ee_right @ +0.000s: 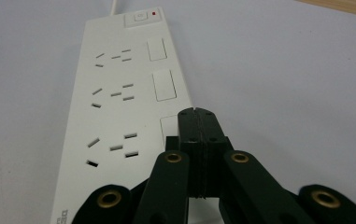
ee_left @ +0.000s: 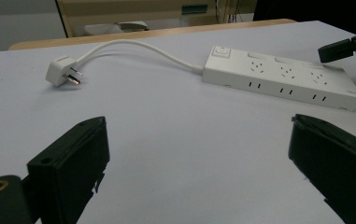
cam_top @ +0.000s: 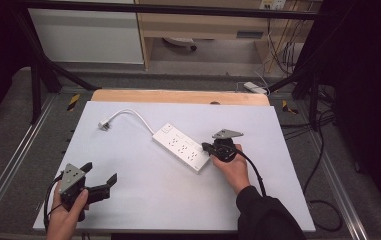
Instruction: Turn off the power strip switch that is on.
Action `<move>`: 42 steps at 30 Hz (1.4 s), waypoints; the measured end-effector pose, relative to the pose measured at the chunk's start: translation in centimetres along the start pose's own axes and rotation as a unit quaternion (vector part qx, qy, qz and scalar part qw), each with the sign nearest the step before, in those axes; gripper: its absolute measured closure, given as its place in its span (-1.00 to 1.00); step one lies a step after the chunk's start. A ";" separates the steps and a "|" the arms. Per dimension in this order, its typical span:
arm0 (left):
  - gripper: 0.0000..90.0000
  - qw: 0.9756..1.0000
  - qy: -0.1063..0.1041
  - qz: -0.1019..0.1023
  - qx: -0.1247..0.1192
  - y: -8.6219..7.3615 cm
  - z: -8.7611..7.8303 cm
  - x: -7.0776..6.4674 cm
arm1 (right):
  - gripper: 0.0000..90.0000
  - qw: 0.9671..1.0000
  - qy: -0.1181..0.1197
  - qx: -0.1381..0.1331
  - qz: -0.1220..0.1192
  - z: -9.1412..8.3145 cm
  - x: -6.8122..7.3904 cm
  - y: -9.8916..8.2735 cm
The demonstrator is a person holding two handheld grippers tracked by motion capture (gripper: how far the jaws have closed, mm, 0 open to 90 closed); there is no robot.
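The white power strip (cam_top: 182, 147) lies diagonally at mid-table (cam_top: 143, 200), its plug (cam_top: 103, 124) resting toward the far left. The right gripper (cam_top: 207, 147), jaws fully closed and empty, rests over the strip's nearest switch. The left gripper (cam_top: 99, 175), jaws wide apart, sits well apart at the near left.

A lab-like recording room: black metal frame (cam_top: 38, 75) around the desk (cam_top: 143, 200), loose cables (cam_top: 283, 50) and grey carpet (cam_top: 8, 130) beyond the fingers.
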State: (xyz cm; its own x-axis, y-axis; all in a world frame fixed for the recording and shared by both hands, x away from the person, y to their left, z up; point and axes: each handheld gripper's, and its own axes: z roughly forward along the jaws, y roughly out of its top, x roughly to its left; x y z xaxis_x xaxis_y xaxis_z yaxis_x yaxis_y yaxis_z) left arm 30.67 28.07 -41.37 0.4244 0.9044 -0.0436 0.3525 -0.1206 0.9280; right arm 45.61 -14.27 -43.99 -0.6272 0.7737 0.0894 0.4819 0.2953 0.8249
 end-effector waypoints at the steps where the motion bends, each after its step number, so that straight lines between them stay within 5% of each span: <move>1: -0.89 1.000 0.000 0.000 0.000 0.0 0.0 0.0 | 1.00 1.000 0.000 -0.001 -0.001 0.0 0.0 0.0; 42: -0.88 1.000 -0.002 0.003 0.004 0.0 0.0 0.0 | 1.00 1.000 0.008 0.000 -0.012 0.3 0.8 -0.2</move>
State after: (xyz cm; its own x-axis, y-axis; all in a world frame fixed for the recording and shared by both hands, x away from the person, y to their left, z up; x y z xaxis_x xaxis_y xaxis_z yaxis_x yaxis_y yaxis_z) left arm 30.67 28.06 -41.39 0.4294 0.9022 -0.0402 0.3563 -0.1283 0.9255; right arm 45.22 -13.59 -44.22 -0.6489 0.7568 0.0784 0.4666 0.3144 0.8267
